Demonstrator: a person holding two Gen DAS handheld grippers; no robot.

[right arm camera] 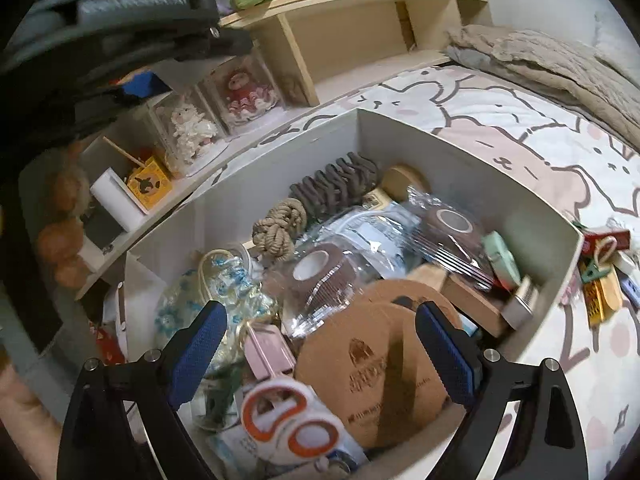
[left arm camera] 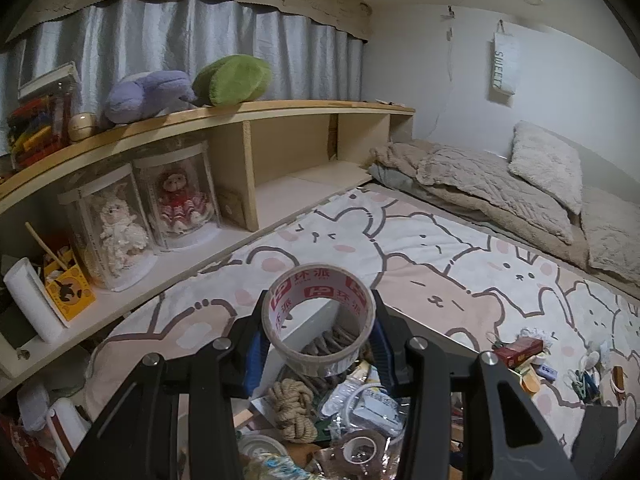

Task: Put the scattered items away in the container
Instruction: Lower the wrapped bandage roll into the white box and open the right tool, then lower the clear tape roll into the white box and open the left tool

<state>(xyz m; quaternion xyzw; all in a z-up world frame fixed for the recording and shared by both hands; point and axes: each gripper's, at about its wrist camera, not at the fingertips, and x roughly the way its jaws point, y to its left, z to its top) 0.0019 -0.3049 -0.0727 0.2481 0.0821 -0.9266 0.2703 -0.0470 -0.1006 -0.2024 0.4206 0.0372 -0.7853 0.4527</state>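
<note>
The right hand-held gripper (right arm camera: 320, 344) hangs with fingers apart over the white container (right arm camera: 472, 160), above cork coasters (right arm camera: 376, 356). The left hand-held gripper (left arm camera: 319, 334) is clamped on a tape roll (left arm camera: 319, 320) above the container's contents; farther right, scattered items (left arm camera: 560, 364) lie on the bed (left arm camera: 440, 256)

We see the box (right arm camera: 460, 152) sitting on the bed sheet (right arm camera: 540, 148), with the shelf (right arm camera: 360, 24) behind it. Inside lie a rope knot (right arm camera: 280, 224), scissors (right arm camera: 292, 424) and cork discs (right arm camera: 384, 364). Loose bits (right arm camera: 604, 264) lie right of the box.
</note>
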